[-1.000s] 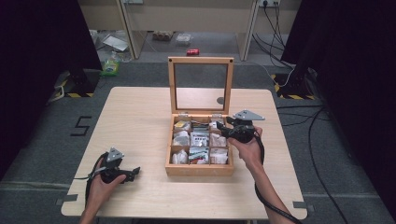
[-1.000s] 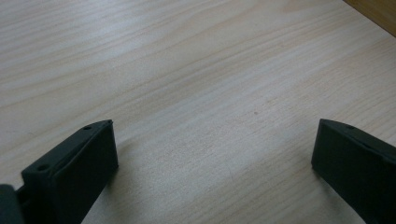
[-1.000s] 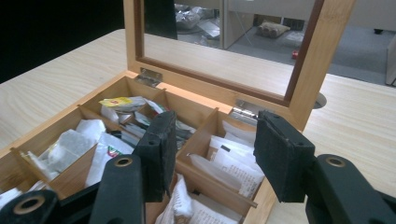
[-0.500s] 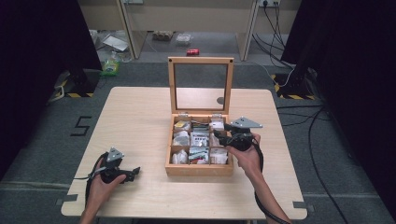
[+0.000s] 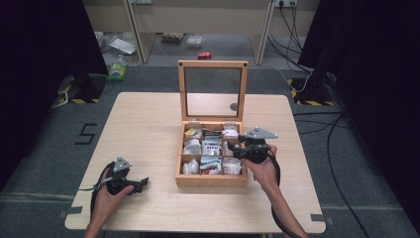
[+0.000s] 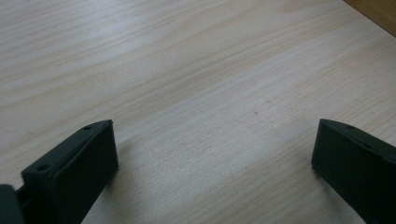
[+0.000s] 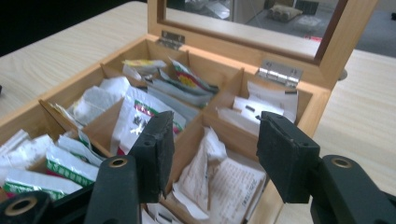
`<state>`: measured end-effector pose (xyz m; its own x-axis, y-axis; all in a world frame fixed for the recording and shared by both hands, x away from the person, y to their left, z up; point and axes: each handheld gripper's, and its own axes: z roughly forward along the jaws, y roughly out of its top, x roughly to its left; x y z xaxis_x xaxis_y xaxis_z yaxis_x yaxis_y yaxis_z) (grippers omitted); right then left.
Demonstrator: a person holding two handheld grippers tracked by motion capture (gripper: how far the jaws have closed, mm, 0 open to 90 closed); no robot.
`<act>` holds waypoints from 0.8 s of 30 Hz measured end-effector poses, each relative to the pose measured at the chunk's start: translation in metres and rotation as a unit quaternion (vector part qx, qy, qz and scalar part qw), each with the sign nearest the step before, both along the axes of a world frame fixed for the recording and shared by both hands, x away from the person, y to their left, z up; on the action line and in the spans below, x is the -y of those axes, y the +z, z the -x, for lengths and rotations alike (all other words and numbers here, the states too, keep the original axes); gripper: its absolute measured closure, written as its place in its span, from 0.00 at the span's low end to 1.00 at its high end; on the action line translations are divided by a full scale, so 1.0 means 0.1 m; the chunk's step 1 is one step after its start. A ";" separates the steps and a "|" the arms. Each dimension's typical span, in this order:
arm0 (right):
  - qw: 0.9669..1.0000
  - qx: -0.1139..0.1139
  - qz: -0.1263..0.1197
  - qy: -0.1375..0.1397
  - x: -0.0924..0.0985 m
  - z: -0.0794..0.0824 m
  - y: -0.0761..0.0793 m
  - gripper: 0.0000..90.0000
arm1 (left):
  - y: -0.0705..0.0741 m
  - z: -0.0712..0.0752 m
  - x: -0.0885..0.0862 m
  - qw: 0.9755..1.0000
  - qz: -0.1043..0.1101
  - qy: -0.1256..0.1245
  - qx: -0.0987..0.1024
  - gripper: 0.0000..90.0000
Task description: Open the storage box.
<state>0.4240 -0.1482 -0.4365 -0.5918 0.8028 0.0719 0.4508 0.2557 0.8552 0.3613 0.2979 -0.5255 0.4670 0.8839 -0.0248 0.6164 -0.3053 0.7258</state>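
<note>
A wooden box [image 5: 212, 180] with its glass lid [image 5: 213, 64] standing upright sits mid-table, its compartments filled with paper sachets. My right gripper [image 5: 234, 149] hovers over the box's right side, open, with nothing between its pads. In the right gripper view my right gripper [image 7: 215, 128] hangs above a compartment holding white sachets [image 7: 219, 175], close to the box's right wall [image 7: 322, 100]. My left gripper [image 5: 142, 183] rests near the table's front left, held in a hand. In the left gripper view, my left gripper [image 6: 215, 133] is wide open over bare wood.
The light wooden table [image 5: 148, 129] has free surface left of the box and along its front edge. A corner of the box [image 6: 378, 14] shows at the top right of the left gripper view. Cables [image 5: 341, 148] trail across the floor on the right.
The right gripper has drifted a little toward the person's side above the box. The left gripper has stayed where it was.
</note>
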 end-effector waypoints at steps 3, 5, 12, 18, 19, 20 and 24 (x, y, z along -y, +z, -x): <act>1.000 -0.006 0.000 0.000 0.03 -0.01 -0.04 0.51 | 0.00 0.00 0.00 1.000 0.000 0.000 0.000 0.00; 1.000 -0.009 0.001 0.000 0.04 -0.01 -0.06 0.51 | 0.00 0.00 0.00 1.000 0.000 0.000 0.000 0.00; 1.000 -0.006 0.004 -0.004 0.07 0.01 -0.04 0.50 | 0.00 0.00 0.00 1.000 -0.001 0.000 0.000 0.00; 1.000 -0.004 0.006 -0.007 0.07 0.00 -0.03 0.50 | 0.00 0.00 0.00 1.000 0.000 0.000 0.000 0.00; 1.000 -0.003 0.005 -0.006 0.08 0.00 -0.04 0.50 | 0.00 0.00 0.00 1.000 0.000 0.000 0.000 0.00; 1.000 -0.004 0.006 -0.006 0.08 0.00 -0.05 0.50 | 0.00 0.00 0.00 1.000 0.000 0.000 0.000 0.00; 1.000 -0.009 0.009 -0.007 0.10 -0.01 -0.07 0.50 | 0.00 0.00 0.00 1.000 0.000 0.000 0.000 0.00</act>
<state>0.4249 -0.1580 -0.4437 -0.5799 0.8118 0.0687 0.4699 0.2645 0.8422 0.3613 0.2979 -0.5255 0.4668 0.8840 -0.0248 0.6165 -0.3052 0.7258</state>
